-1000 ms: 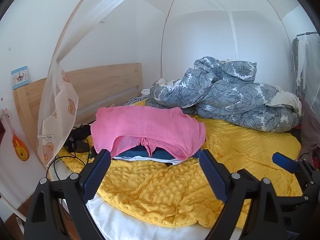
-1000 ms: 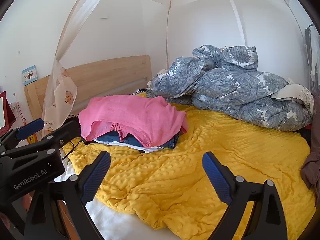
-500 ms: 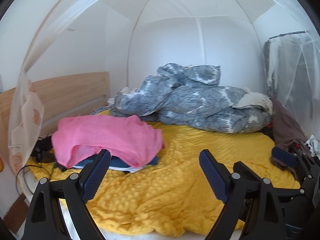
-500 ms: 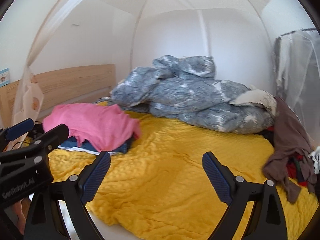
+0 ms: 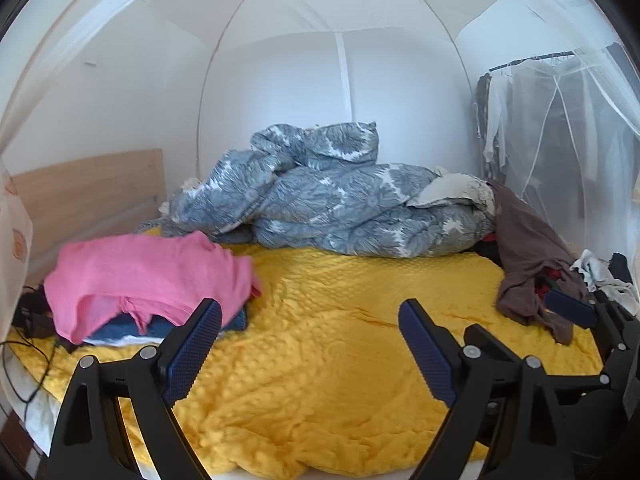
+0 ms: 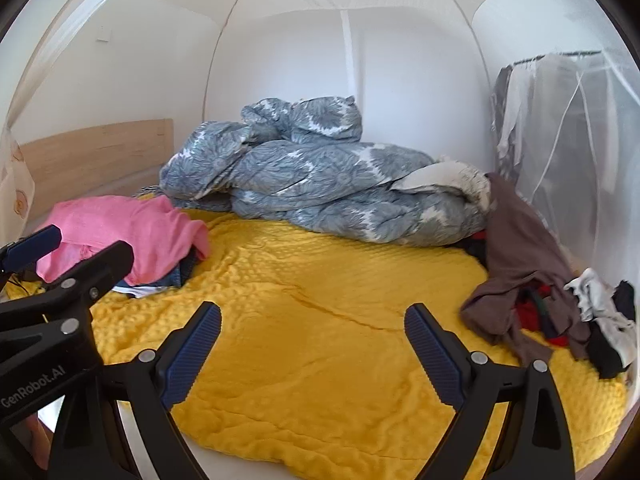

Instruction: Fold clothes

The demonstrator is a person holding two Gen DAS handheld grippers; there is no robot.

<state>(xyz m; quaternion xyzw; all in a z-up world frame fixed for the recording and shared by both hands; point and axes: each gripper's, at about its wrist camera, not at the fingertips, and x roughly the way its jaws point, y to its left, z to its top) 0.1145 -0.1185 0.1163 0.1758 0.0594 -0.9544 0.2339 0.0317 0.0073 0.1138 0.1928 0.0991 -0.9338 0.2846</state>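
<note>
Light: bright, even daylight through the white net (image 5: pixel 592 92) on the right
Shadows: soft, faint under the grey duvet (image 5: pixel 332 204)
Glare: net right of the duvet washed out
Blur: slight smear on the duvet and the pink shirt (image 6: pixel 132 232) to its left
Distortion: strong fisheye bending, black corners around the yellow blanket (image 6: pixel 320 320)

At nine o'clock I see a pink shirt (image 6: pixel 132 232) draped over folded jeans (image 5: pixel 132 326). At three o'clock lies a crumpled heap of clothes (image 6: pixel 560 304), a brown garment (image 6: pixel 516 248) topmost.
</note>
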